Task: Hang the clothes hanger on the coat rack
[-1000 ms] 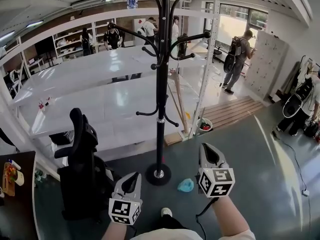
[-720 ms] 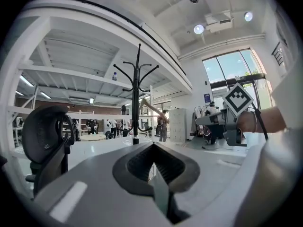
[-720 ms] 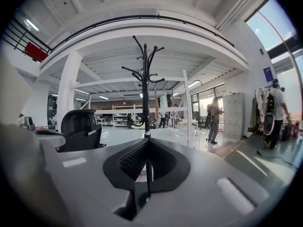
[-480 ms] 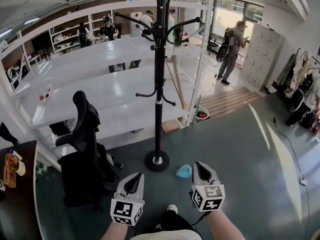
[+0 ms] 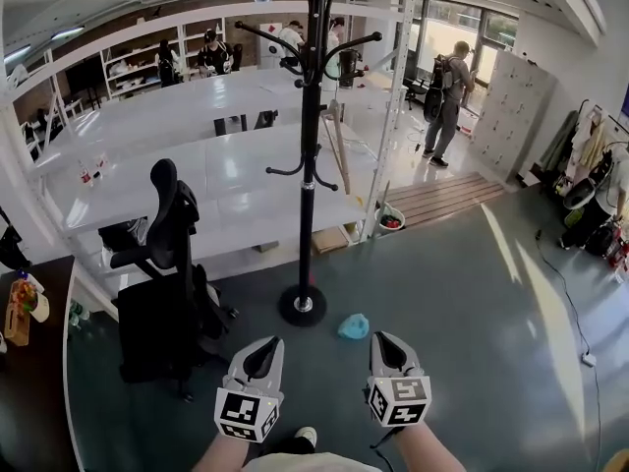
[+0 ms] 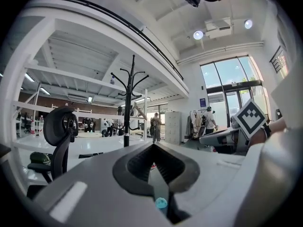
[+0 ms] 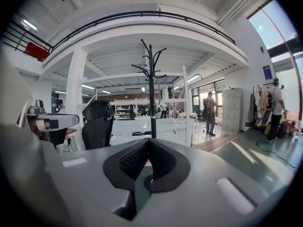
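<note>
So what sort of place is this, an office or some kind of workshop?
Probably a large open lab or workshop rather than an ordinary office. It has long white workbenches under white frames, stocked shelves along the back wall, and a bank of lockers by the windows.

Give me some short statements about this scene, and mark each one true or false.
1. The coat rack stands upright on the floor. True.
2. The left claw holds a clothes hanger. False: its jaws are together with nothing between them.
3. A light blue object lies on the floor near the rack's base. True.
4. The black office chair stands right of the rack. False: it stands left of it.
5. The right claw is wide open. False: it is shut and empty.
</note>
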`<action>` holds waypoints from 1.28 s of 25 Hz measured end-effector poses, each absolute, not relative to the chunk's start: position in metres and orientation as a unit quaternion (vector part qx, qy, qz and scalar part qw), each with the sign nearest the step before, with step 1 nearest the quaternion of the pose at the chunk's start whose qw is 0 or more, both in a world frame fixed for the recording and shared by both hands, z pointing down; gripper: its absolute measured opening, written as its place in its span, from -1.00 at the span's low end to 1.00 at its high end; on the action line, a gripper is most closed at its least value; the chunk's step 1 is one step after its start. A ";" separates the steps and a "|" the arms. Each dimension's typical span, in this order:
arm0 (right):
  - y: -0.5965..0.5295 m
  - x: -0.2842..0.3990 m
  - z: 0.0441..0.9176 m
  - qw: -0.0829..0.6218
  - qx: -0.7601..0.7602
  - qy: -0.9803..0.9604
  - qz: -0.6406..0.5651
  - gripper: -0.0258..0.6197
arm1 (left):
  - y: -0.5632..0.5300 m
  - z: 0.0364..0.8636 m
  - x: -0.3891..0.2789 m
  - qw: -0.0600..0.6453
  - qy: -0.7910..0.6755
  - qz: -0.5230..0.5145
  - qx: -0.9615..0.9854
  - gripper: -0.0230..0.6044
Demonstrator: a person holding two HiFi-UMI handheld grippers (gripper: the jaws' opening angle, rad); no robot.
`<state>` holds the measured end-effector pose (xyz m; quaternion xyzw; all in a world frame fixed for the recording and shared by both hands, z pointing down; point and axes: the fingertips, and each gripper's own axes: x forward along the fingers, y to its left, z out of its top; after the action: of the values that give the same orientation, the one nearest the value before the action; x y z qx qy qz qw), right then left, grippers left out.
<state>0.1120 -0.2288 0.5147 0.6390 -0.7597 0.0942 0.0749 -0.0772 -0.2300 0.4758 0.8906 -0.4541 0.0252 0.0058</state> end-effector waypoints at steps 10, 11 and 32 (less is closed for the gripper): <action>-0.114 0.115 0.516 0.092 0.604 -0.786 0.095 -0.84 | -0.117 0.470 -0.058 0.015 -0.480 0.017 0.877 -0.92; -0.101 0.117 0.516 0.092 0.602 -0.787 0.095 -0.84 | -0.103 0.470 -0.056 0.015 -0.482 0.018 0.876 -0.92; 0.034 0.115 0.501 0.079 0.589 -0.799 0.087 -0.84 | 0.036 0.456 -0.053 0.009 -0.494 0.007 0.869 -0.92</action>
<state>0.1154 0.0344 0.5013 0.5892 -0.7994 0.0875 0.0789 -0.0532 0.0355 0.4563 0.8693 -0.4941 0.0067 0.0086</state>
